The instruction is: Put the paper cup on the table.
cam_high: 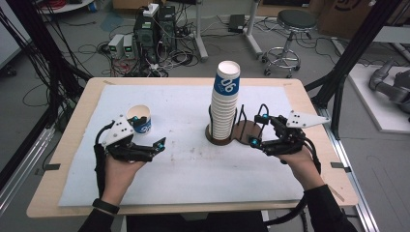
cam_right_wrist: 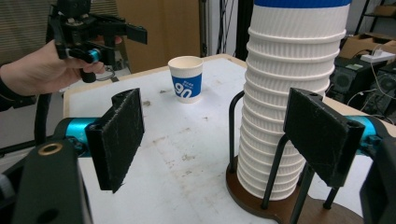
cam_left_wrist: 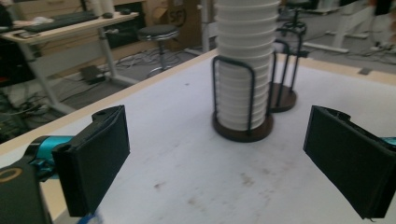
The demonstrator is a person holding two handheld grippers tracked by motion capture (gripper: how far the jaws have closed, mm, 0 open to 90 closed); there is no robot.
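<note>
A tall stack of white paper cups (cam_high: 226,104) with ribbed, corrugated walls stands in a dark round wooden holder (cam_high: 231,134) fenced by thin black wire uprights, a little right of the tabletop's middle. The top cup carries a blue band with white numerals. A second, empty round base joins the first on its right side.

A single paper cup (cam_high: 139,119) of the same blue-and-white print stands upright and open-mouthed toward the left edge of the tabletop, well apart from the stack.

The left gripper (cam_high: 149,134) hovers just beside that single cup, on its near side, its jaws spread wide with nothing between them; in the left gripper view the flat black pads (cam_left_wrist: 98,156) look fuzzy and matte, with teal metal fittings behind. The right gripper (cam_high: 257,129) sits by the holder's right side, jaws apart and empty; in the right gripper view its pads frame the lower stack without touching it.

A white, lightly stained sheet (cam_high: 183,164) covers most of the pale wooden table (cam_high: 72,145). Beyond the far edge lie a grey floor, tangled cables, computer towers (cam_high: 154,29) and a round black stool (cam_high: 290,36) on a chrome base.
</note>
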